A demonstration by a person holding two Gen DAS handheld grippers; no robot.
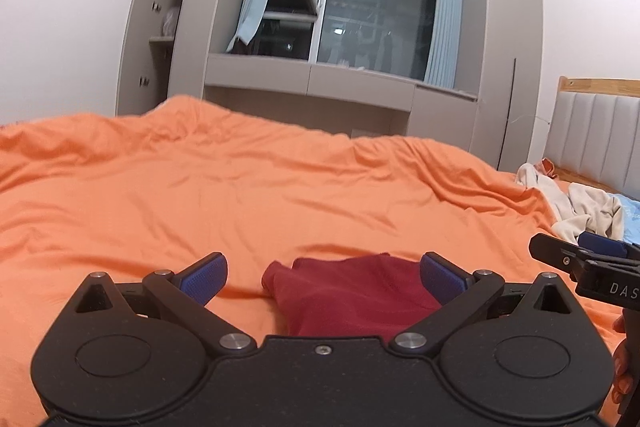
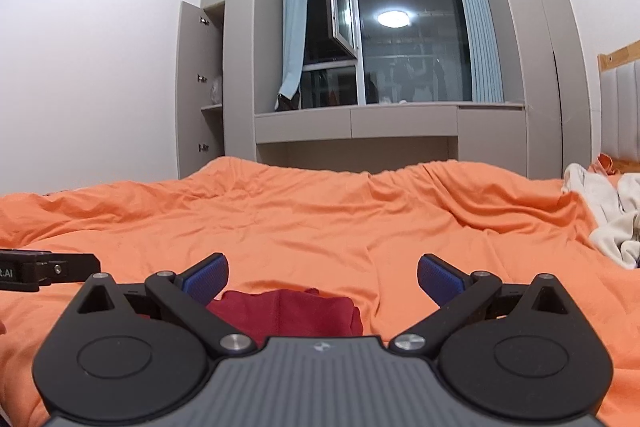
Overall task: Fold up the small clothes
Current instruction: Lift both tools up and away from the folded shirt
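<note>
Claws [image 1: 323, 277] [image 2: 322, 277] agape: two; red garment [image 1: 356, 293]: one.

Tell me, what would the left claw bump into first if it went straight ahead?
Probably the dark red garment lying on the orange bedsheet, right between the open left claw fingers. Depth is hard to judge.

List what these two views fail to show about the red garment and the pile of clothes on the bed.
- Red garment: near part hidden by the gripper body in both wrist views, so its type and fold state are unclear.
- Pale clothes pile: cut off by the right edge in both views.
- Right gripper: cut off in the left view.
</note>
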